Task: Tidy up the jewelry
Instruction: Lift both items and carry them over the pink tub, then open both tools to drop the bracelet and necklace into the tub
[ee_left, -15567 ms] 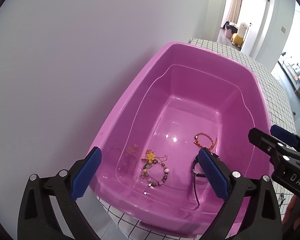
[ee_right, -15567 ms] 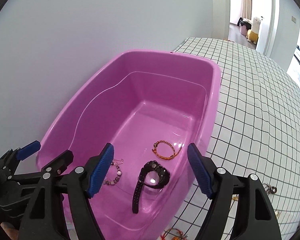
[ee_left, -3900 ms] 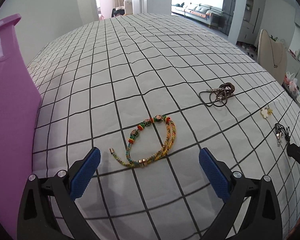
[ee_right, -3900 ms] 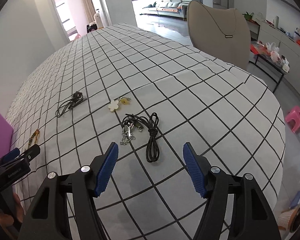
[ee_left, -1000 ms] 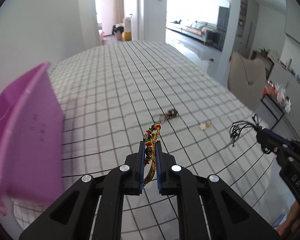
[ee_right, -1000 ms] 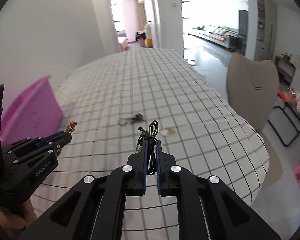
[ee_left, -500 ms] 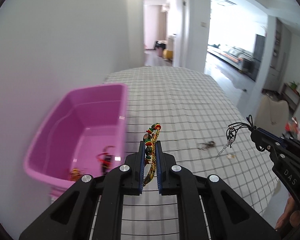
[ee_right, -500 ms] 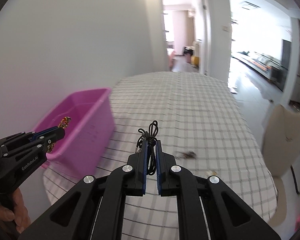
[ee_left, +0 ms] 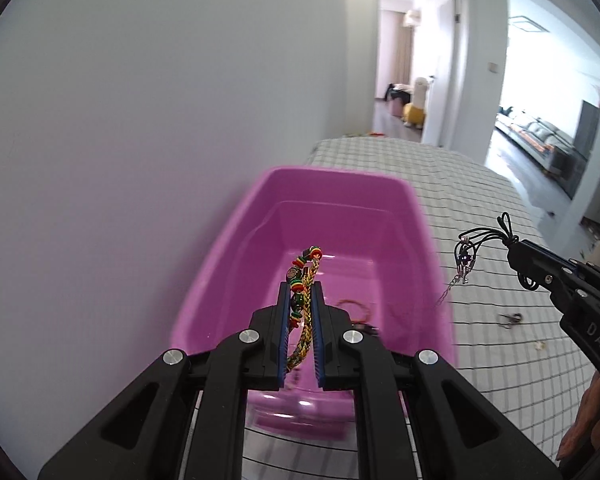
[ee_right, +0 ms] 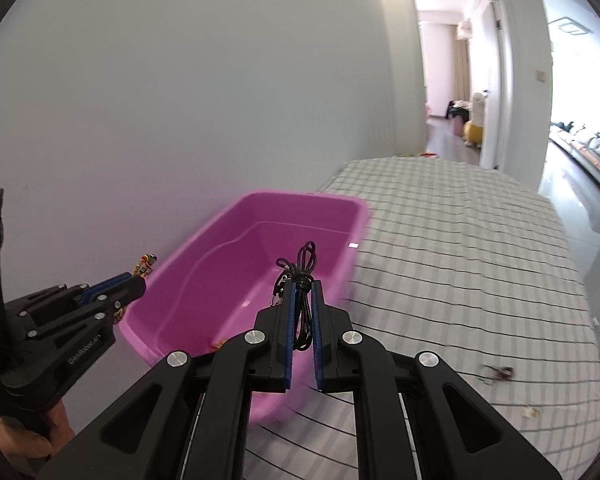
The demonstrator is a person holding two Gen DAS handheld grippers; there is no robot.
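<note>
My left gripper (ee_left: 300,286) is shut on a braided yellow bracelet with red and green beads (ee_left: 303,276), held in the air over the near end of the pink tub (ee_left: 236,236). My right gripper (ee_right: 303,284) is shut on a black cord necklace (ee_right: 302,270), whose charms and chain dangle (ee_left: 462,258) above the tub's right rim in the left wrist view. In the right wrist view the left gripper (ee_right: 138,276) hangs by the tub's (ee_right: 352,216) left side. An orange bracelet (ee_left: 354,306) and a dark piece lie on the tub floor.
The tub stands on a checked white tablecloth (ee_left: 500,280) against a pale wall. A dark cord piece (ee_left: 510,317) (ee_right: 498,372) and a small pale charm (ee_left: 538,345) (ee_right: 528,413) lie on the cloth to the right. A doorway opens beyond the table.
Both grippers swung left and rose from the open tablecloth toward the pink tub, carrying their pieces. The tub has grown large and central in both views.
</note>
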